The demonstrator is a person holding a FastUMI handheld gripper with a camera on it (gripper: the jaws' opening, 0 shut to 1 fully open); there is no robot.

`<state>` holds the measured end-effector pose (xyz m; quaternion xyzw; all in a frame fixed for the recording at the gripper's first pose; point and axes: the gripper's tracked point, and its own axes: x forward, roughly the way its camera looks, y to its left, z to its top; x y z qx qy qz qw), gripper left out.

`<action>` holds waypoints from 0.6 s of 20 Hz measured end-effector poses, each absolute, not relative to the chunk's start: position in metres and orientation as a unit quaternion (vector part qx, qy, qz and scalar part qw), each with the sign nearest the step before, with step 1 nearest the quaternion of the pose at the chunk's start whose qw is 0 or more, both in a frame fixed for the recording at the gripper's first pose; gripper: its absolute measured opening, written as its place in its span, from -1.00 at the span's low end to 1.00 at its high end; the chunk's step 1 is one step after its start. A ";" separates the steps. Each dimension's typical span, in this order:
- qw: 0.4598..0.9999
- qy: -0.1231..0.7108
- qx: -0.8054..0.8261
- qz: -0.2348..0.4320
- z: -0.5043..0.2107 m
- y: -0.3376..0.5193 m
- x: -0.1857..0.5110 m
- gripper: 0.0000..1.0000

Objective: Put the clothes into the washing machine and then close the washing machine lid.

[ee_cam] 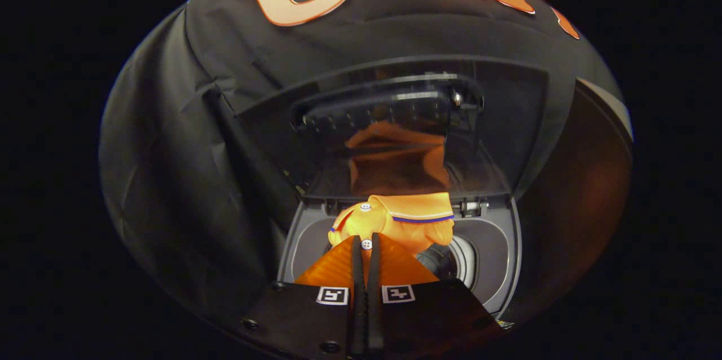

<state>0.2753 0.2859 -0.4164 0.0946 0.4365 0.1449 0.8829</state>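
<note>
Gripper view, from above the washing machine (502,247): we look down along the fingers into the open top. Our gripper (365,247) has its two fingers drawn almost together, pinching a fold of the orange garment (406,219) between them; a white button (366,244) sits right at the fingertips. We read the jaws as closed on the cloth.

The garment bunches just ahead of the fingers and hangs over the machine's opening. It has a collar edged with a dark blue stripe (423,219) on its far side, and a second white button (365,206) near the top of the bunch. We cannot tell whether the cloth touches the rim or the drum.

To the right of the garment, part of the drum opening (459,258) shows, ringed in pale grey. The lid (395,123) stands raised at the far side, dark and glossy, and it mirrors the orange cloth and the gripper's body. A hinge (472,206) shows at the lid's base, right of the collar.
</note>
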 end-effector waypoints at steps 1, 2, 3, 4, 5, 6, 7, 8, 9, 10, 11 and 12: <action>0.881 0.443 0.093 0.140 -0.429 0.285 0.271 -0.84; 0.877 0.452 0.093 0.136 -0.439 0.283 0.266 -0.84; 0.877 0.451 0.098 0.134 -0.450 0.286 0.264 -0.84; 0.877 0.452 0.099 0.128 -0.459 0.286 0.263 -0.84; 0.874 0.460 0.097 0.125 -0.468 0.284 0.257 -0.84; 0.874 0.461 0.098 0.121 -0.474 0.283 0.256 -0.84; 0.871 0.466 0.097 0.119 -0.484 0.284 0.252 -0.84; 0.870 0.469 0.097 0.118 -0.490 0.283 0.250 -0.84; 0.868 0.473 0.095 0.115 -0.496 0.282 0.249 -0.84; 0.865 0.479 0.096 0.114 -0.502 0.282 0.245 -0.84; 0.864 0.481 0.099 0.112 -0.507 0.283 0.243 -0.84; 0.860 0.488 0.097 0.113 -0.511 0.282 0.240 -0.84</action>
